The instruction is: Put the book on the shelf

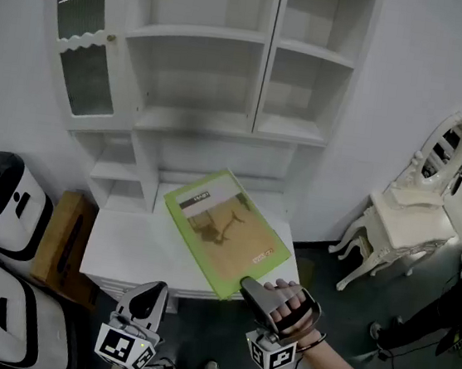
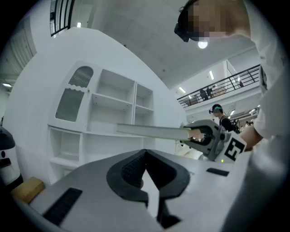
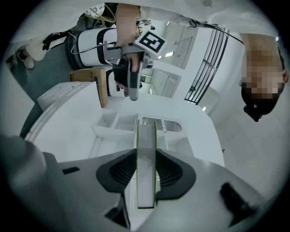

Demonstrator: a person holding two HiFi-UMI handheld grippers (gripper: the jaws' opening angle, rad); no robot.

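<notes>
At the far left of the head view stand two rounded white-and-black machines [image 1: 0, 197], and a brown cardboard box [image 1: 61, 238] sits beside them, clear of your path. Your left gripper [image 1: 149, 293] hangs low at the bottom left of centre. Its jaws are pressed together on nothing, so it gives the load no support. Across the upper middle stands the tall white open-shelved cabinet [image 1: 197, 121], with its white desk ledge [image 1: 118, 253] below. The large, flat, green-edged book with a tan cover [image 1: 225, 231] is held nearly level just above that ledge, lower centre, and is not yet in any compartment. Your right gripper [image 1: 254, 292] has its jaws clamped on the book's near edge, pads on both covers, with most of the book reaching out beyond them. That is the weak point: with so much weight ahead of the pads, the book may droop or pivot in the grip when you lift or tilt it. Its far corner could then catch a shelf lip or the upright divider and be levered out of the jaws. It also looks wide for the narrower bays, so a flat entry may jam. At the right, the white dressing table with an oval mirror [image 1: 406, 218] stands well apart.
</notes>
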